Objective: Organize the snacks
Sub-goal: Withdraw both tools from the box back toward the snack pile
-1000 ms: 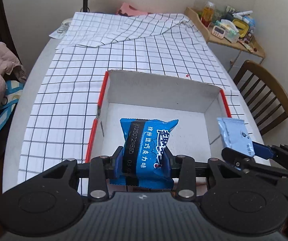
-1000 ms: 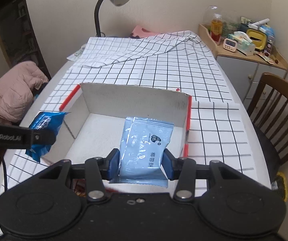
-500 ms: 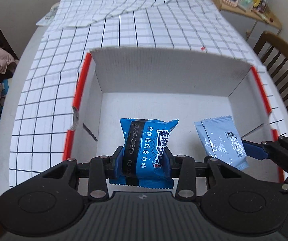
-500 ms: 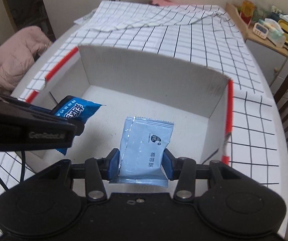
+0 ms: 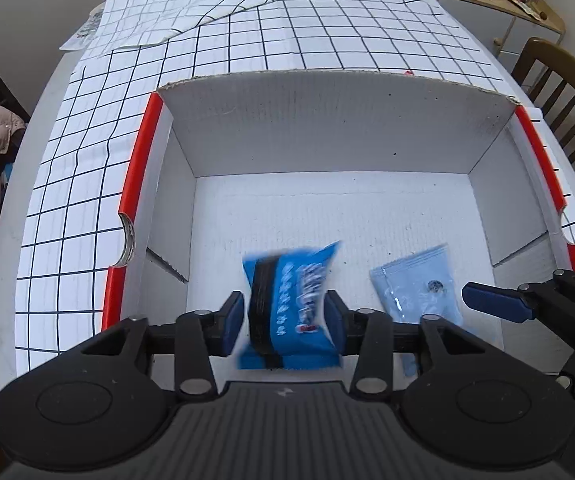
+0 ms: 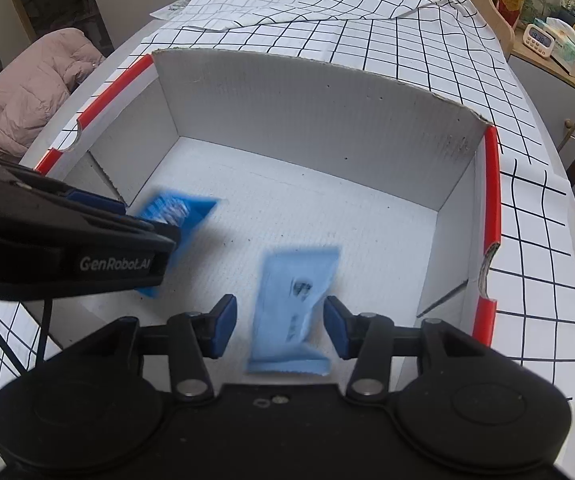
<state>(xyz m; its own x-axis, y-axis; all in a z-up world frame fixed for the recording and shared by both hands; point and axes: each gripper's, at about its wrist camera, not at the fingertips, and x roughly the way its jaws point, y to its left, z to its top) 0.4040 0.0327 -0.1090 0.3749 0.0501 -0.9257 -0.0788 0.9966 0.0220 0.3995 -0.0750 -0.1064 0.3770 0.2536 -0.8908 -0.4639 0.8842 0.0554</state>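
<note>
Releasing blue chocolate snack packet (image 5: pixel 289 308) and pale-blue sachet (image 6: pixel 293 300), seemingly mid-drop, into white cardboard box (image 5: pixel 327 128); both claws, left gripper (image 5: pixel 283 314) and right gripper (image 6: pixel 279 322), just opening, gripping nothing; holding steady, withdrawing straight upward.

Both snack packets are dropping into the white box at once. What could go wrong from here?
1. The dark blue packet is blurred between the left gripper fingers, which have just been opening, and may snag on one.
2. The light blue packet, loose in the right gripper, may land near the other, possibly overlapping.

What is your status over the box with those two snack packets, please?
Both grippers, left and right, just opened. Dark blue packet and pale blue packet blurred, dropping into white box. Nothing in the way.
</note>
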